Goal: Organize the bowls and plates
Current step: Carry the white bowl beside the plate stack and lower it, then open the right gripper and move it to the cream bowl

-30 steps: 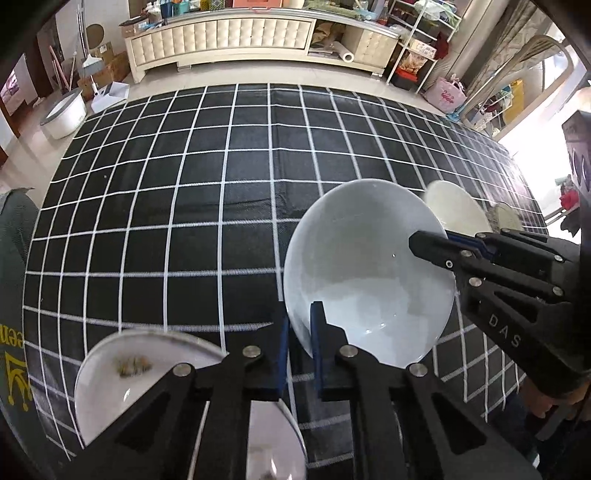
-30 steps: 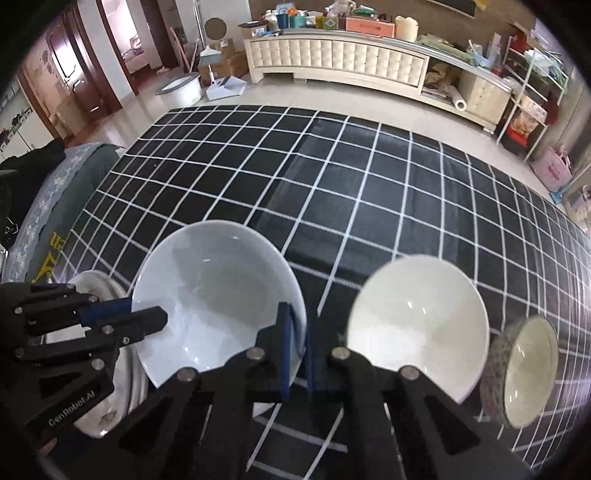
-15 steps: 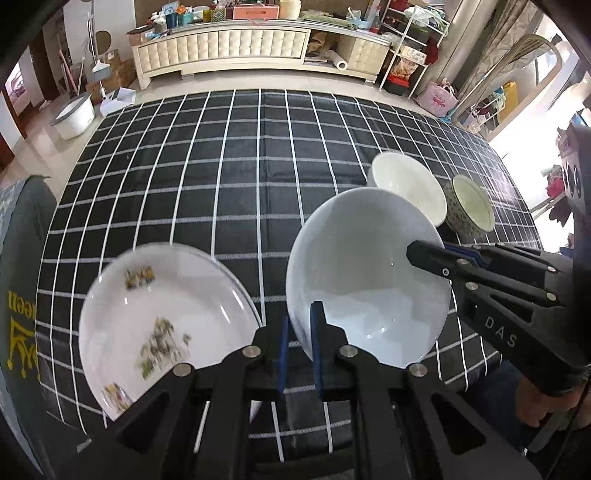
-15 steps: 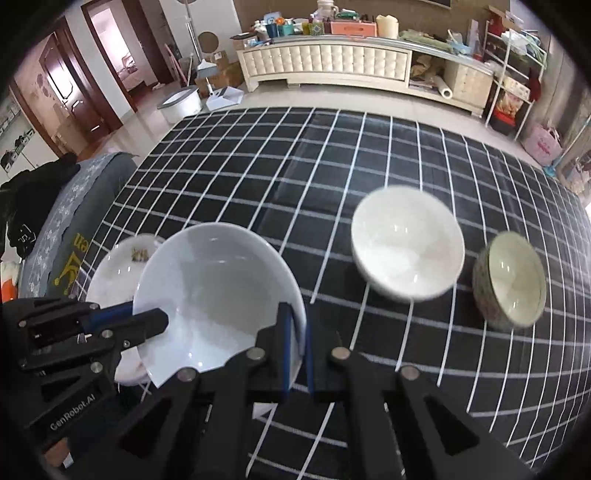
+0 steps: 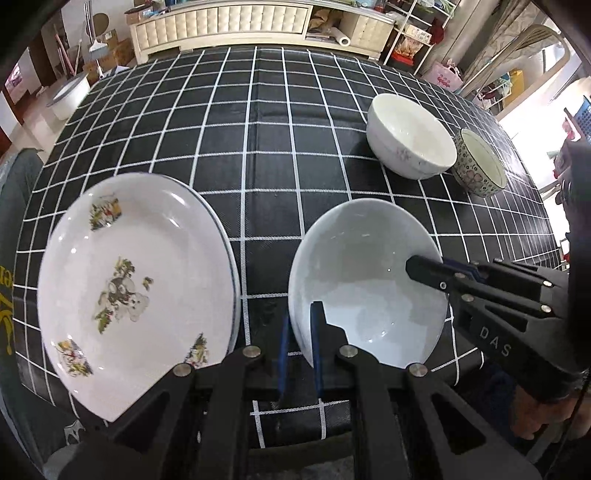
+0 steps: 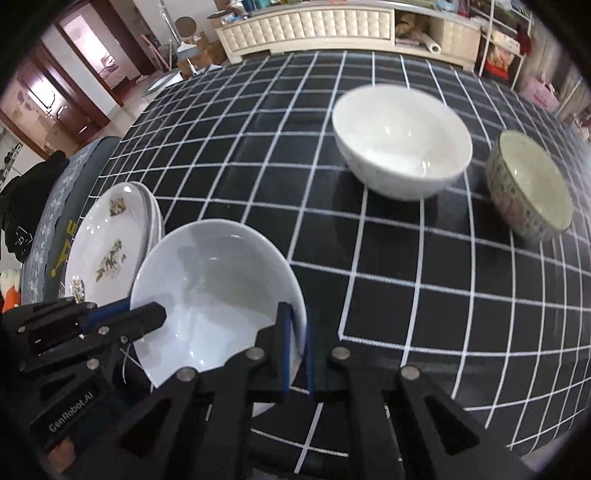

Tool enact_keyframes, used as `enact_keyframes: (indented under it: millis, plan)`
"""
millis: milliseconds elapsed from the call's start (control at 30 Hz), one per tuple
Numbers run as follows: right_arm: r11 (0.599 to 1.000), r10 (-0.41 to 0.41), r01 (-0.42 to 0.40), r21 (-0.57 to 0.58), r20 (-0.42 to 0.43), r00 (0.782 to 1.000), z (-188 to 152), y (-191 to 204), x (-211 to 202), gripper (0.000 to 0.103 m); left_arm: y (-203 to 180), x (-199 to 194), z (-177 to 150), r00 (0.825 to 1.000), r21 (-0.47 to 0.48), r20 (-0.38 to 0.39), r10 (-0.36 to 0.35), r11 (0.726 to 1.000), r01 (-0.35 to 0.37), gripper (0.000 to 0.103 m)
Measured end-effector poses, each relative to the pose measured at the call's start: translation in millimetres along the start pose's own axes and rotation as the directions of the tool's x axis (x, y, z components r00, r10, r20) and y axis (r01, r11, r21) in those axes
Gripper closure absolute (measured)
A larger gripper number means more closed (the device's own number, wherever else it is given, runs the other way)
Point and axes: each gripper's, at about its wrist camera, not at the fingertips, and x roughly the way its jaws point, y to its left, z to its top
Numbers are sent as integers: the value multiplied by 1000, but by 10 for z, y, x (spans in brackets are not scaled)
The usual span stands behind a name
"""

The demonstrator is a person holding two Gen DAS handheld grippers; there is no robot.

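Observation:
A plain white deep plate [image 5: 365, 280] [image 6: 218, 291] is held tilted above the checked cloth near the table's front edge. My left gripper [image 5: 300, 314] is shut on its near rim; in the right wrist view the same gripper [image 6: 144, 314] clamps the plate's left rim. My right gripper [image 6: 295, 317] is shut on the opposite rim and enters the left wrist view from the right [image 5: 428, 264]. Just left of the held plate lies a stack of flower-patterned plates [image 5: 136, 280] [image 6: 110, 251]. Farther back stand a white bowl [image 5: 410, 136] [image 6: 402, 140] and a small patterned bowl [image 5: 480, 162] [image 6: 528, 184].
The table [image 5: 258, 147] wears a black cloth with white grid lines; its front edge lies just under the grippers. A dark cushion with yellow print [image 6: 55, 221] sits off the left edge. A hand [image 5: 535, 406] grips the right tool. A cream cabinet [image 5: 221, 22] stands beyond the far end.
Both grippers have drawn back toward the table's front edge with the white plate between them. The patterned plate stack has come fully into view, and the two bowls now lie farther ahead.

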Motion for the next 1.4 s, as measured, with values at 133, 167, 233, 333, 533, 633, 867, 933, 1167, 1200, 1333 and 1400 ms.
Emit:
enact_keyframes:
  millis: [133,167,233,333,533,633,867,933,1167,1200,1333,1400]
  plan:
    - [1000,3,-3,7,-3,1000,-15,-22,47,93,-14,53,42,1000,20,4,14,1000,-14,94]
    - [1000,3,-3,8,-5,1000,-12,-25,47,93,-10,58,46,1000,22,7,16,1000,-16,94]
    - [1000,-4,4,-4,-11,1000,-4,-12,44,93,21,67,52,1000,9,6,9,1000,-10,94]
    - [1000,-6,6,-14,-12,1000,23,1,51,93,53,92,61,1000,-1,9,2,1000,-2,94]
    - [999,-23,23,-31,-10,1000,57,35,62,93,59,111,61,1000,5,10,2,1000,-2,94]
    - [999,-34,33,-38,-5,999,65,75,61,93,78,89,40,1000,-7,15,13,1000,-13,94]
    - [998,-62,62,-28,27,998,80,43,-71,80,115,-125,32,997,-18,60,40,999,-39,94]
    - [997,-66,67,-25,49,997,77,28,-150,64,119,-200,33,996,-19,77,38,999,-37,93]
    - [996,-70,76,-42,133,989,41,34,-522,50,-3,-528,19,988,9,153,33,999,-34,70]
    - [995,-72,81,-53,145,987,38,34,-588,47,-24,-574,25,986,12,163,32,999,-35,67]
    - [989,-99,119,-85,214,972,50,21,-871,39,-150,-835,54,973,39,228,31,998,-41,59]
    - [988,-100,125,-86,246,964,67,1,-1004,38,-223,-972,85,964,56,266,23,998,-39,52]
